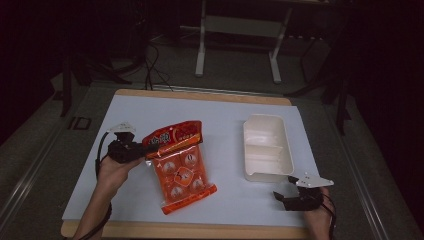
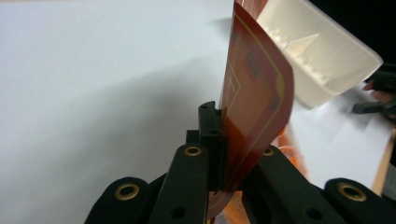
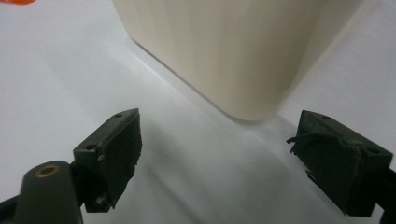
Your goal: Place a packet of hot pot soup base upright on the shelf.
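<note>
An orange-red snack packet (image 1: 179,162) with several round pieces behind a clear window hangs by its top corner. Its lower edge rests on the white table top (image 1: 150,107). My left gripper (image 1: 144,151) is shut on that top flap, and in the left gripper view the red flap (image 2: 254,100) stands upright, pinched between the black jaws of my left gripper (image 2: 223,154). A cream two-compartment tray (image 1: 266,147) sits to the right. My right gripper (image 1: 284,196) rests open just in front of the tray's near corner (image 3: 224,51), and my right gripper (image 3: 217,161) has nothing between its pads.
The tray (image 2: 317,65) shows blurred beyond the packet in the left gripper view. A wooden edge (image 1: 200,231) borders the table top at the front. Behind the table stand a white frame's legs (image 1: 201,47) and loose cables on a dark floor.
</note>
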